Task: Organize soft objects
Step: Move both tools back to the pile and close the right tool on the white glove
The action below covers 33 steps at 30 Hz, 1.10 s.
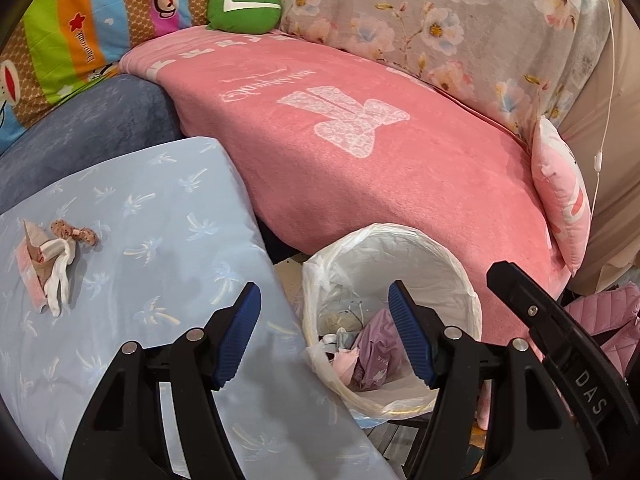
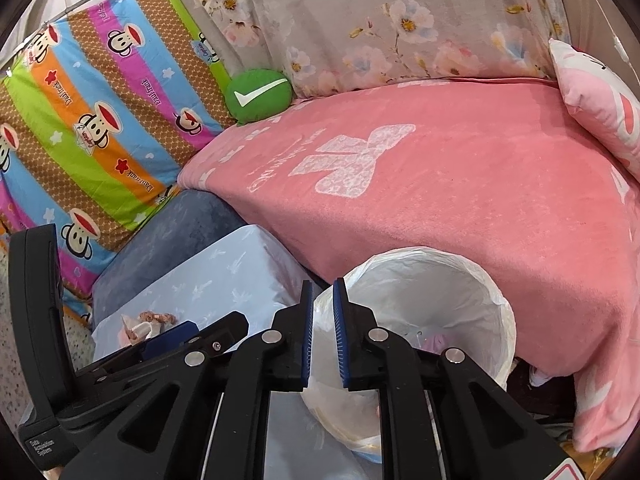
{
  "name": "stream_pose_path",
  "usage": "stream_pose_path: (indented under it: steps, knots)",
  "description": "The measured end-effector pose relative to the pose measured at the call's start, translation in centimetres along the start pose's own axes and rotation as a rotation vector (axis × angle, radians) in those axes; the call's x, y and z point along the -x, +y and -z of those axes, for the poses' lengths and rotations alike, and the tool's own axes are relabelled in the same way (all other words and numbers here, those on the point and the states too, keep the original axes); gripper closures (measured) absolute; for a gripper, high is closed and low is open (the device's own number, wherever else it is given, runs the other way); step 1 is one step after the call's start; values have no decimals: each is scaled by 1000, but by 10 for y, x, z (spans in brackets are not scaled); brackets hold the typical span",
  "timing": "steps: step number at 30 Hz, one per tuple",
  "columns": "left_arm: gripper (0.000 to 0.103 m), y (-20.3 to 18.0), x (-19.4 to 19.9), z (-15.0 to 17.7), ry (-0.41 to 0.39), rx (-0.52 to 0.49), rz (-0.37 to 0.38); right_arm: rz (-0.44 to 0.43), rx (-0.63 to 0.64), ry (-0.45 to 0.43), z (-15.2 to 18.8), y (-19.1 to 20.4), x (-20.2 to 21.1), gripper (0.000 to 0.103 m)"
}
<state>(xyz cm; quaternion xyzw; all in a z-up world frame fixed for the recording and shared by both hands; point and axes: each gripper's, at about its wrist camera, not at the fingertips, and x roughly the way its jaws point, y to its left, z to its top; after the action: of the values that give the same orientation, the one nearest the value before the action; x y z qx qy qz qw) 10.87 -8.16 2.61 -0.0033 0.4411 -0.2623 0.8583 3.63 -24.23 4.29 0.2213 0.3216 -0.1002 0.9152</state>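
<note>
My left gripper (image 1: 324,312) stands open with nothing between its blue pads, over the edge of a light blue palm-print cushion (image 1: 152,216) and a lined waste bin (image 1: 460,276). My right gripper (image 2: 323,300) hangs above the bin's rim (image 2: 496,300), its pads a narrow gap apart and holding nothing. A green round cushion with a white tick (image 1: 244,8) (image 2: 260,96) rests at the back of the pink blanket (image 1: 400,168) (image 2: 460,200). A pink printed pillow (image 1: 564,204) (image 2: 600,112) leans at the blanket's right end. A small white cloth with paper scraps (image 1: 52,268) lies on the blue cushion.
A striped monkey-print quilt (image 2: 100,128) and a floral sheet (image 1: 440,20) line the back. A dark blue cushion (image 1: 88,128) sits beside the light blue one. The bin holds a purple bag (image 1: 372,352) and scraps. Pink quilted fabric (image 1: 612,312) lies at the lower right.
</note>
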Motion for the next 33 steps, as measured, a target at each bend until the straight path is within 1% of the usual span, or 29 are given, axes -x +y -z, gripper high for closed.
stream_pose_path:
  steps: [5, 14, 21, 31, 32, 33]
  knots:
    - [40, 20, 2, 3, 0, 41, -14, -15, 36, 31, 9, 19, -10, 91]
    - [40, 65, 9, 9, -7, 126, -49, -53, 109, 84, 27, 66, -29, 91]
    - [40, 109, 19, 17, -20, 205, -92, -83, 165, 126, 42, 105, -45, 91]
    - [40, 177, 32, 31, -21, 313, -173, -128, 252, 189, 68, 166, -72, 91]
    - [40, 185, 33, 33, -22, 324, -179, -132, 263, 196, 71, 173, -75, 91]
    - [39, 191, 33, 34, -21, 333, -185, -136, 270, 200, 73, 179, -78, 88]
